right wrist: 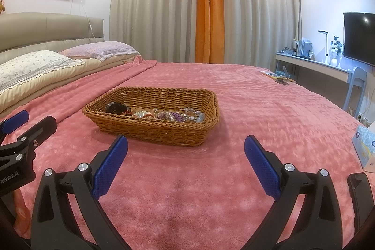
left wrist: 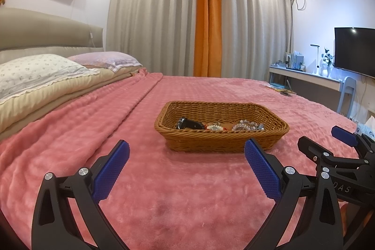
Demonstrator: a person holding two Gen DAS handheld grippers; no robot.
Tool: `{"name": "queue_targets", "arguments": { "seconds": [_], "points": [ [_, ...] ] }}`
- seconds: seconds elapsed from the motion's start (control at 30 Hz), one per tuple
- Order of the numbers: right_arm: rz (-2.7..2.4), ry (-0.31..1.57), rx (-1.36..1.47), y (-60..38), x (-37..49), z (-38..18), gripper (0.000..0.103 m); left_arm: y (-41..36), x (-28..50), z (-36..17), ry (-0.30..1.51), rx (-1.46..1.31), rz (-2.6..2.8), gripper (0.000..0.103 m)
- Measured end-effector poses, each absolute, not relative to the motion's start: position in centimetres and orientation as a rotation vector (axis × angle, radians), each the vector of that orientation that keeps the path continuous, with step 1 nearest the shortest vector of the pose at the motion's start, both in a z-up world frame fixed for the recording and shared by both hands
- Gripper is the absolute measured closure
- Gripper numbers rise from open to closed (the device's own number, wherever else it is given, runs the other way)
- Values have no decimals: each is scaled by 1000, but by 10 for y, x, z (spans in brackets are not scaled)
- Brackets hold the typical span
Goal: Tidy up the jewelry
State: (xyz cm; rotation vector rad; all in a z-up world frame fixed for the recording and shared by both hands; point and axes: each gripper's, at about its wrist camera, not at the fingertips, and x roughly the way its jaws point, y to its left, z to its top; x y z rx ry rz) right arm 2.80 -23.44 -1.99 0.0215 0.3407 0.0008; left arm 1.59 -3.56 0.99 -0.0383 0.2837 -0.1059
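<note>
Pink plush blanket [left wrist: 187, 191] covers bed. Two pillows, white floral [left wrist: 35, 72] and lilac [left wrist: 105, 59], far left. Grey curtains [left wrist: 152, 15] far; black television [left wrist: 354, 50] right; tissue box [right wrist: 364, 147] near right.

A: What's in the rt wrist cam?
B: Rt gripper [right wrist: 186, 154] low over a pink blanket [right wrist: 257, 109], blue pads [right wrist: 110, 165] spread wide apart, nothing btwn them.
A: Basket?
B: Wicker basket [right wrist: 150, 130] sits on the blanket just ahead, a bit left of ctr. Inside: a dark watch [right wrist: 118, 108] at the left end, then a pale round piece [right wrist: 141, 113], then clear and purple beads [right wrist: 173, 116] toward the right.
A: Other gripper?
B: Left gripper [right wrist: 25, 123] at the left edge, near the basket's left end, not touching it. Can't tell if it's apart or closed.
A: Anything else?
B: Tissue box [right wrist: 364, 144] at the far rt edge; pillows [right wrist: 35, 67] at the headboard.
</note>
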Motion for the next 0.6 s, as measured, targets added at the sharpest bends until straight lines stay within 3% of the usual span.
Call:
{"name": "queue_targets", "arguments": {
  "seconds": [0.6],
  "points": [
    [1,341,23,-234,28,-20,8,-36,17,10,285,-36,-107,8]
  ]
}}
